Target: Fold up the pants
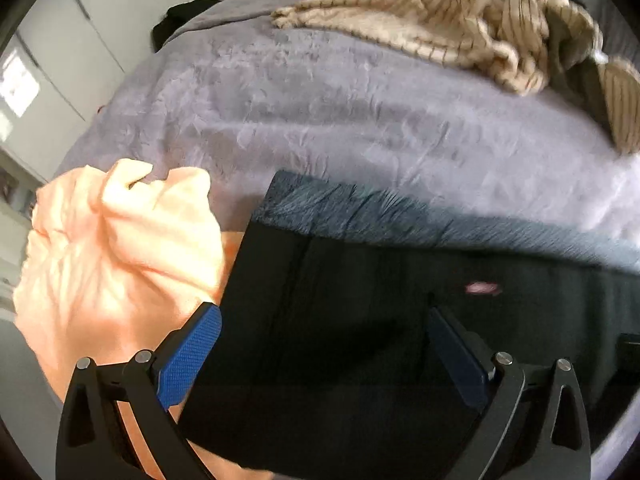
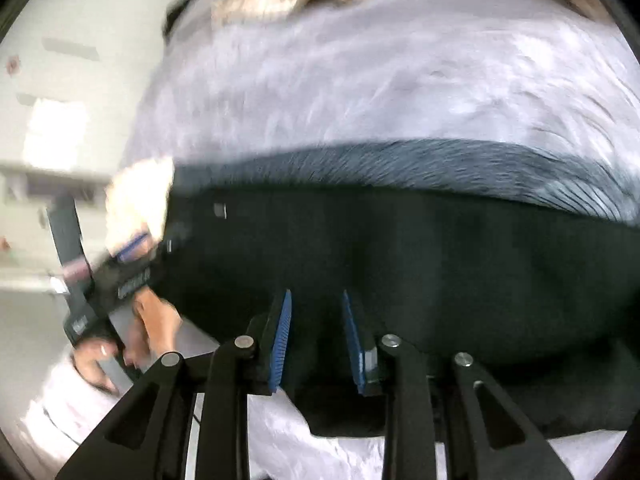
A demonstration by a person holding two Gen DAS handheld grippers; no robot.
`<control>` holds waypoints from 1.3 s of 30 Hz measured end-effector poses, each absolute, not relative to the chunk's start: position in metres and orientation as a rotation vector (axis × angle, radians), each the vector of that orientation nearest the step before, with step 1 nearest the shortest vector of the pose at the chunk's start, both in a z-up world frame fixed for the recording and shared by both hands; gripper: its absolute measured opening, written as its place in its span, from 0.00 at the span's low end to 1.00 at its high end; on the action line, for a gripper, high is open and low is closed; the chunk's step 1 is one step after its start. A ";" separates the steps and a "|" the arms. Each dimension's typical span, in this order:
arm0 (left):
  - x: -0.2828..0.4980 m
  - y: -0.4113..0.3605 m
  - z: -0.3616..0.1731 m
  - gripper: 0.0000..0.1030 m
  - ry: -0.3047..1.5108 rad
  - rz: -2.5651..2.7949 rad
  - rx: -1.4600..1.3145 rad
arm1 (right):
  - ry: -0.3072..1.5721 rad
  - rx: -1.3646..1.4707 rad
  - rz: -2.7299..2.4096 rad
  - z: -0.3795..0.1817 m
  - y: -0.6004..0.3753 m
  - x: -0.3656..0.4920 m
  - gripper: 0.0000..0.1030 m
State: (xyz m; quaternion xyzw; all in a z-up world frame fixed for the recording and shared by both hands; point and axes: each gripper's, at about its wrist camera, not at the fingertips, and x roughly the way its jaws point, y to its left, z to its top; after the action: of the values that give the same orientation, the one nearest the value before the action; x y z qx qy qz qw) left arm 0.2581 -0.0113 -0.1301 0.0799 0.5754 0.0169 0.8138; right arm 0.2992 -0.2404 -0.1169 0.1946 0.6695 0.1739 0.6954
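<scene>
On the lilac blanket [image 1: 320, 112], the black pants [image 1: 360, 320] lie folded flat so your wide-open left gripper [image 1: 324, 316] hovers empty, while your right gripper [image 2: 316, 304], narrowly parted, grips nothing.

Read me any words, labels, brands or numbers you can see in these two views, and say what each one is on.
No text here can be read.
Left gripper: pale lettering on its black body in the right wrist view, too blurred to read.
Black pants: a small pinkish mark in the left wrist view, too blurred to tell whether it is lettering.
Peach cloth, striped beige garment and purple blanket: no text visible.
</scene>
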 end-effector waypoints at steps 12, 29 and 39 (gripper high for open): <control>0.258 0.019 -0.156 1.00 1.267 -0.038 0.083 | 1.409 0.983 0.157 -0.151 -0.368 0.170 0.43; 0.217 -0.058 -0.089 1.00 1.181 0.037 0.181 | 1.022 1.117 -0.398 -0.110 -0.596 0.083 0.46; 0.217 -0.097 -0.139 1.00 1.388 -0.016 0.142 | 0.897 1.295 -0.538 -0.145 -0.679 0.050 0.50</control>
State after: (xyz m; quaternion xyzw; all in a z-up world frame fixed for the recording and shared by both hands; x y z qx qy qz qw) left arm 0.2171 -0.0968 -0.1394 0.0652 0.6392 -0.0073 0.7662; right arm 0.0501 -0.6791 -0.1454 0.5752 0.3986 -0.2391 0.6731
